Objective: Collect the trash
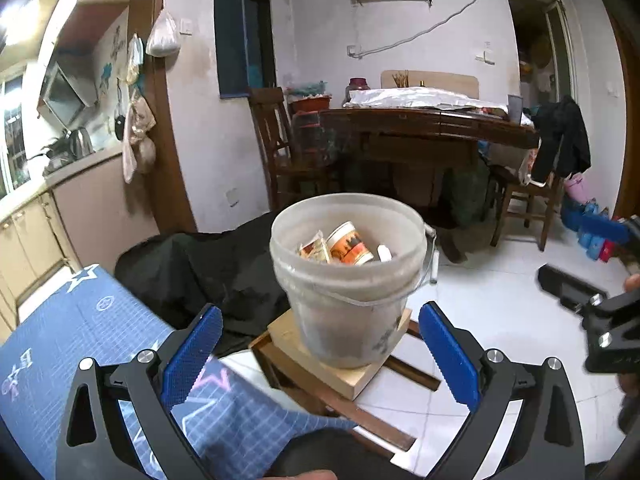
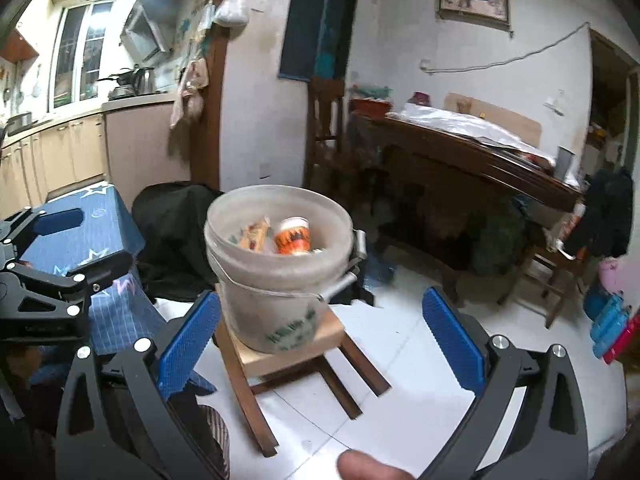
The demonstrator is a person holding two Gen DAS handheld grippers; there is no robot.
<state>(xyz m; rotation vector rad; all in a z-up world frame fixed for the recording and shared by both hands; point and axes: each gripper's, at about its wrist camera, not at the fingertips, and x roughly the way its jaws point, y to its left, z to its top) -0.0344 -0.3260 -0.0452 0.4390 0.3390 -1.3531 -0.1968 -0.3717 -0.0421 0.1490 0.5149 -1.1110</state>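
A translucent white bucket (image 1: 348,276) stands on a small wooden stool (image 1: 340,376). Inside it lie an orange paper cup (image 1: 350,245), a crumpled wrapper (image 1: 314,249) and a small white scrap (image 1: 385,254). My left gripper (image 1: 320,352) is open and empty, just in front of the bucket. The bucket (image 2: 276,268) on the stool (image 2: 288,352) also shows in the right wrist view, holding the cup (image 2: 294,236) and wrapper (image 2: 254,234). My right gripper (image 2: 320,340) is open and empty, also in front of the bucket.
A blue star-patterned cloth covers a table (image 1: 80,328) at the left, with black fabric (image 1: 200,272) heaped behind it. A dark wooden table (image 1: 420,128) with chairs (image 1: 528,196) stands at the back. The floor is white tile (image 1: 500,320). Kitchen cabinets (image 2: 52,152) are at far left.
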